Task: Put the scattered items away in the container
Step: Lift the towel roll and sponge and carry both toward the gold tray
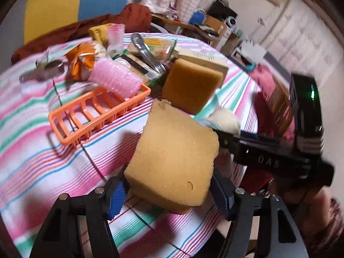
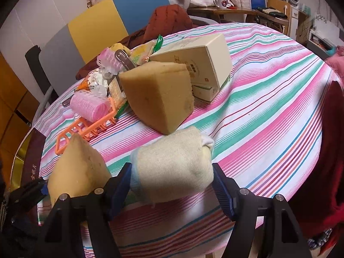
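Note:
My left gripper [image 1: 168, 179] is shut on a yellow sponge [image 1: 172, 154], which tilts just above the striped cloth. The same sponge [image 2: 75, 169] shows at the lower left of the right wrist view. My right gripper [image 2: 172, 172] is shut on a rolled cream cloth [image 2: 172, 163], with both blue pads against its sides. The orange slatted basket [image 1: 96, 111] lies to the left of both. A pink hair roller [image 1: 116, 79] rests on its far end. A second yellow sponge [image 2: 157, 96] stands on the table beyond the cloth roll.
A cream box [image 2: 200, 62] sits behind the standing sponge. Snack packets [image 1: 83, 60], a metal utensil [image 1: 146, 53] and a glass dish [image 1: 163, 47] crowd the far side. The round table's edge [image 2: 301, 182] runs close on the right, by a red sleeve [image 2: 326, 150].

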Motion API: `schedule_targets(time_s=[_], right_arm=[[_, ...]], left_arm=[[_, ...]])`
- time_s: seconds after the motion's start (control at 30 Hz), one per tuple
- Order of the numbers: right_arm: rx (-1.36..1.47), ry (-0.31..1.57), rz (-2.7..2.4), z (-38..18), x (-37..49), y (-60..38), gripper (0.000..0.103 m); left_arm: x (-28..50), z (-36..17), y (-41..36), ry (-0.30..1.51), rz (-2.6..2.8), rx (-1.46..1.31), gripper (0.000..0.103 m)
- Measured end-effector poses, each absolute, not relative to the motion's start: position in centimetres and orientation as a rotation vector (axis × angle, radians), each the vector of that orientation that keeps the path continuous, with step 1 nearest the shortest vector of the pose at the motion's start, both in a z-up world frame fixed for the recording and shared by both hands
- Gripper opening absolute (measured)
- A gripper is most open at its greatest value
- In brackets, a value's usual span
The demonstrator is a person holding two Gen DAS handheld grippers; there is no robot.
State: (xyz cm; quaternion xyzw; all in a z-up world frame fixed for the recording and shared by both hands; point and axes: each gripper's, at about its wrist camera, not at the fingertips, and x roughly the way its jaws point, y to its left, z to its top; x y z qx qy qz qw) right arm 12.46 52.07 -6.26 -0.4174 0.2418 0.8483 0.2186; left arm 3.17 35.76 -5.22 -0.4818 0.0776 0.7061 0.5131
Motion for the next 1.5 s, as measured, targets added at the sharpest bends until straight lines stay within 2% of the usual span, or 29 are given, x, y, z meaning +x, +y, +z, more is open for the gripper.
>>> schedule_targets(time_s=[0.17,0.37,0.6,0.9,1.13,1.5], right_arm=[[-1.152,0.654,2.352,-6.3,12.4,51.9,0.071],[-1.147,0.631,2.347,-6.1,12.3,51.5,0.07],[-1.164,0.607,2.387,-5.9,11.6,49.7,0.07],[-1.153,0.691,2.479,-5.2,10.8,44.8,0.07],[-1.178,0.644,2.603,-3.1,8.5,40.4,0.07],[-1.246,0.449,2.847,0.5,1.4,30.4,0.07]], left_arm=[[3.7,-5.1,35.5,0.225,1.684,-1.134,0.066],[2.8,-5.0,33.8,0.128,1.703,-1.185,0.062],[2.8,-4.1,30.8,0.131,1.778,-1.15,0.061],[1.7,-2.8,25.9,0.05,1.831,-1.154,0.061],[0.6,-0.8,20.9,-0.038,1.888,-1.14,0.061],[-3.3,1.6,11.2,-0.176,2.057,-1.126,0.061]])
